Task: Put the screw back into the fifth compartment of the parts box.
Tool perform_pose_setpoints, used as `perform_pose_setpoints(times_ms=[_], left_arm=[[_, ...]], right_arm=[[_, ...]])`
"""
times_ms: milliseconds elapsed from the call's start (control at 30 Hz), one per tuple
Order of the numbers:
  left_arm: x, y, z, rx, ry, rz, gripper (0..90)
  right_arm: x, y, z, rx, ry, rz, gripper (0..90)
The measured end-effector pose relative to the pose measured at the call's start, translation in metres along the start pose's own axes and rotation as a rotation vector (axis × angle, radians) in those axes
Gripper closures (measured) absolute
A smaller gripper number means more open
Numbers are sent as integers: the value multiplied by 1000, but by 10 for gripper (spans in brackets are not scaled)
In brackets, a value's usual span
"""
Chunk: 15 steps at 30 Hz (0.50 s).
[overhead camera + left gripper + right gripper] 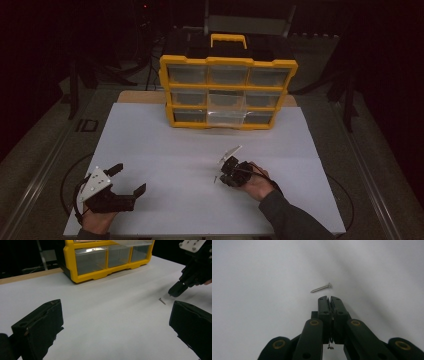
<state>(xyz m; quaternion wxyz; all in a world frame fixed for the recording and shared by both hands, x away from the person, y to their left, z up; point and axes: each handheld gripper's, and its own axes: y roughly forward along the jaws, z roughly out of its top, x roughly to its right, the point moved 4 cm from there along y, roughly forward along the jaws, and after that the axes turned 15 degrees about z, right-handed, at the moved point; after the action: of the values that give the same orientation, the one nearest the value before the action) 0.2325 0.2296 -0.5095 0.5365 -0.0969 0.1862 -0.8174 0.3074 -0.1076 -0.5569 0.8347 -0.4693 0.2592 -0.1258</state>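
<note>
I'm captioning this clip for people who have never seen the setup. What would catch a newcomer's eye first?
The yellow drawer cabinet at the far edge of the white table, one clear drawer pulled out. Then a small screw lying alone on the table, just past the shut tips of the right gripper. The left gripper rests near the front, jaws wide open.

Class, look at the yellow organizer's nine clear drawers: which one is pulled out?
The bottom-row middle drawer of the organizer is the open one; it juts forward while the other eight sit flush.
</note>
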Motion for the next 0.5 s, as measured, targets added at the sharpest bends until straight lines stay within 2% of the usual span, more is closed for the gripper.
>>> perform_pose_setpoints(times_ms=[500], left_arm=[[0,0,0,0,0,1,0]], right_arm=[[-1,-19,13,59,14,18,875]])
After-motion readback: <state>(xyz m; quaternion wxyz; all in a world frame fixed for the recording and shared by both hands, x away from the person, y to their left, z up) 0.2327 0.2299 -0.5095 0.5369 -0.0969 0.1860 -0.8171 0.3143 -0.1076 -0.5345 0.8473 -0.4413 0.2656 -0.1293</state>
